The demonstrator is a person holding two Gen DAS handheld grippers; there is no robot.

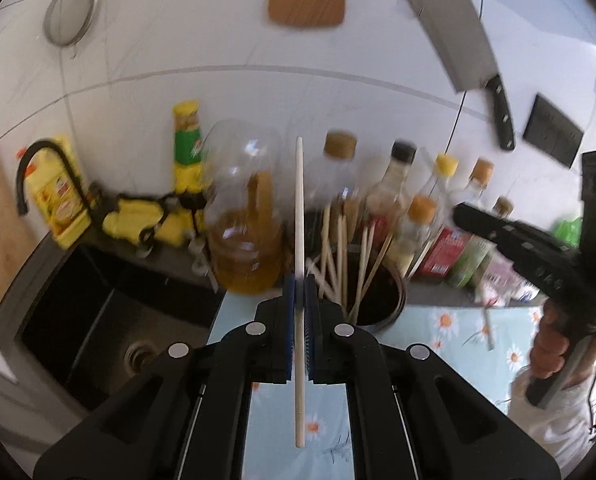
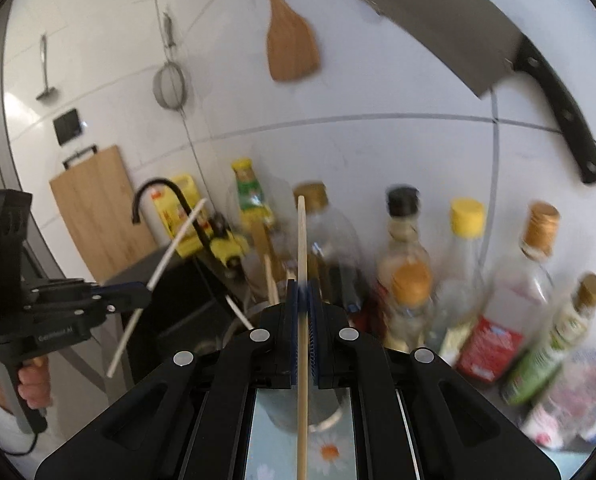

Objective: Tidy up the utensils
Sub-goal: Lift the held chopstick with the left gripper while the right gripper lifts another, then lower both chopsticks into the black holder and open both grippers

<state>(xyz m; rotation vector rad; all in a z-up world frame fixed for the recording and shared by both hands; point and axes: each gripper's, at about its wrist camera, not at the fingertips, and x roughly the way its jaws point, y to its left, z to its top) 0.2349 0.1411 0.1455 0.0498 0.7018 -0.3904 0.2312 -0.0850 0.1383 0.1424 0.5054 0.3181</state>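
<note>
The left gripper [image 1: 299, 280] is clenched on a pale chopstick [image 1: 299, 208], which stands nearly upright between the blue pads: its top reaches up in front of the bottles and its lower end hangs over the flowered cloth [image 1: 437, 328]. The right gripper [image 2: 303, 292] is likewise clamped on a second chopstick [image 2: 302, 240], also close to upright, its lower part running down out of the bottom edge of the right wrist view.

Just beyond the left gripper's fingertips stands a dark round holder [image 1: 381, 304], open at the top, with many chopsticks [image 1: 339, 240] leaning out at loose angles. Its near rim is clear; its left side is hidden behind the gripper. In the right wrist view the holder is almost wholly covered by the gripper body.

Behind the holder a large oil jug [image 1: 244, 232] and a crowded row of bottles [image 2: 405, 264] close off the back, against the white tiled wall. To the left the counter drops into a dark sink [image 1: 98, 312] with a black tap [image 1: 34, 168]; the cloth's left edge ends at the sink's rim. Open room lies above the holder and over the cloth in front.

On the wall hang a cleaver [image 2: 457, 40], a wooden spatula [image 2: 290, 36] and a strainer [image 1: 70, 12]. A wooden board [image 2: 98, 208] leans by the sink.

Both pictures are blurred, so the bottle labels cannot be read. Each gripper shows in the other's view, with a hand [image 1: 549, 348] on the right gripper's grip, partly cut off at the edge.
</note>
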